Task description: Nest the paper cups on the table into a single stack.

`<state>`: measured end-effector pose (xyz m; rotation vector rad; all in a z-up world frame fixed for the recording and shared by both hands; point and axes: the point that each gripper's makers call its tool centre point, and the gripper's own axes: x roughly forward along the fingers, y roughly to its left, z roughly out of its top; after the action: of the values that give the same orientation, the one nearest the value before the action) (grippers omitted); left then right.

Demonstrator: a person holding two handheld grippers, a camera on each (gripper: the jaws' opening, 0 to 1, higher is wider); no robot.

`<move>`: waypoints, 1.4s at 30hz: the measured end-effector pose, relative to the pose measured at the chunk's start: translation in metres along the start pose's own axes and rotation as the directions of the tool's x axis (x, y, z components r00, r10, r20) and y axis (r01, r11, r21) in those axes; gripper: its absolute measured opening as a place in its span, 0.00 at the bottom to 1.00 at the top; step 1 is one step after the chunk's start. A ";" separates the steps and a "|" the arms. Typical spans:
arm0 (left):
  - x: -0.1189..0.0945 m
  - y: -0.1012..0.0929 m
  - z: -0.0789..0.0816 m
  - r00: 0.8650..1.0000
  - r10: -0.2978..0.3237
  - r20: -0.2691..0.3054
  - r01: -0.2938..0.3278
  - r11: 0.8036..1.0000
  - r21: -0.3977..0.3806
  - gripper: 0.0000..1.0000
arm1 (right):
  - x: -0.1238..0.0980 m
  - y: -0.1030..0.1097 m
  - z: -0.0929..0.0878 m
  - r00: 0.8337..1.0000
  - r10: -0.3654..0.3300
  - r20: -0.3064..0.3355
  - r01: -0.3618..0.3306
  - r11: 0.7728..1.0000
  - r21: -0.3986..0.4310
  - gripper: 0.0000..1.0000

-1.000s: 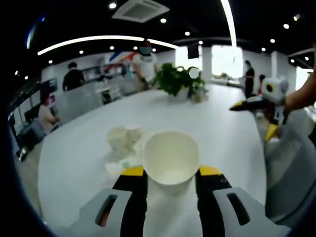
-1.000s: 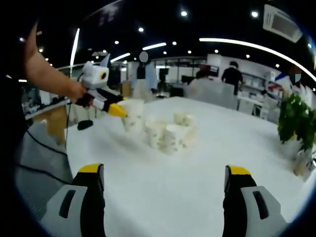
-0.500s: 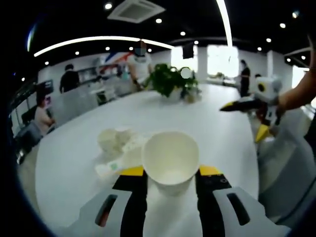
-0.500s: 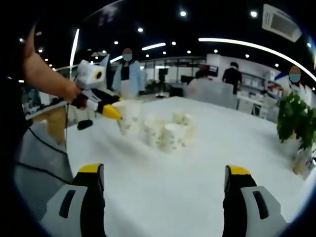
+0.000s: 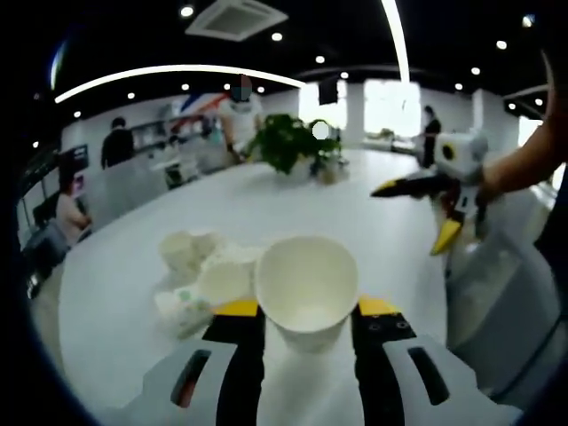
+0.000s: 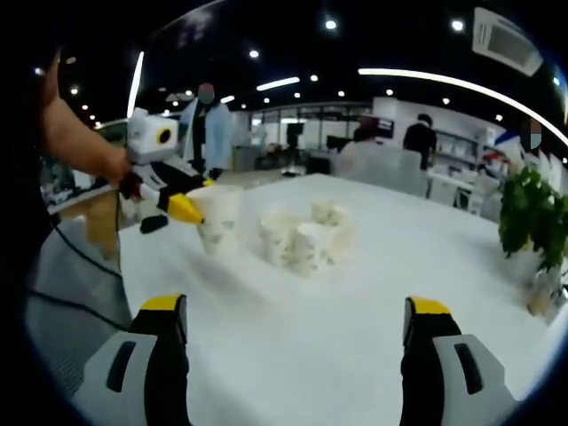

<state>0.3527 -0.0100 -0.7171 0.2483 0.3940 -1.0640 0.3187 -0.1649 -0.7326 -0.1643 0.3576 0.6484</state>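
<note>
My left gripper (image 5: pixel 306 308) is shut on a white paper cup (image 5: pixel 306 286), upright with its mouth open toward the camera. Several more paper cups (image 5: pixel 200 266) sit clustered on the white table (image 5: pixel 355 222), just left of the held cup. In the right gripper view the left gripper (image 6: pixel 197 207) holds that cup (image 6: pixel 218 222) above the table, left of the cup cluster (image 6: pixel 302 240). My right gripper (image 6: pixel 297 324) stands wide open with nothing between its jaws, well short of the cups. It also enters the left gripper view as the right gripper (image 5: pixel 413 215), open.
A potted plant (image 5: pixel 288 142) stands at the table's far end, also seen as the plant (image 6: pixel 532 222) at the right. Several people stand or sit beyond the table. A person's forearm (image 6: pixel 75 133) holds the left gripper.
The left gripper has carried its cup leftward and slightly lower beside the cluster. The right gripper has stayed still and open.
</note>
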 end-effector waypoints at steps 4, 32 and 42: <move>-0.001 -0.009 0.004 1.000 -0.014 0.011 0.014 1.000 0.000 0.37 | 0.000 0.000 0.000 1.000 -0.001 0.001 0.001 1.000 0.002 1.00; 0.010 -0.038 -0.024 1.000 -0.013 -0.010 0.014 1.000 0.009 0.37 | -0.004 0.001 -0.008 1.000 -0.005 -0.012 0.005 1.000 0.014 0.99; 0.014 -0.038 -0.036 1.000 0.004 -0.016 -0.004 1.000 -0.008 0.37 | -0.006 0.003 -0.010 1.000 -0.008 -0.018 0.008 1.000 0.020 0.99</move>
<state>0.3180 -0.0255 -0.7564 0.2502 0.4117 -1.0569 0.3094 -0.1682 -0.7402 -0.1521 0.3806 0.6356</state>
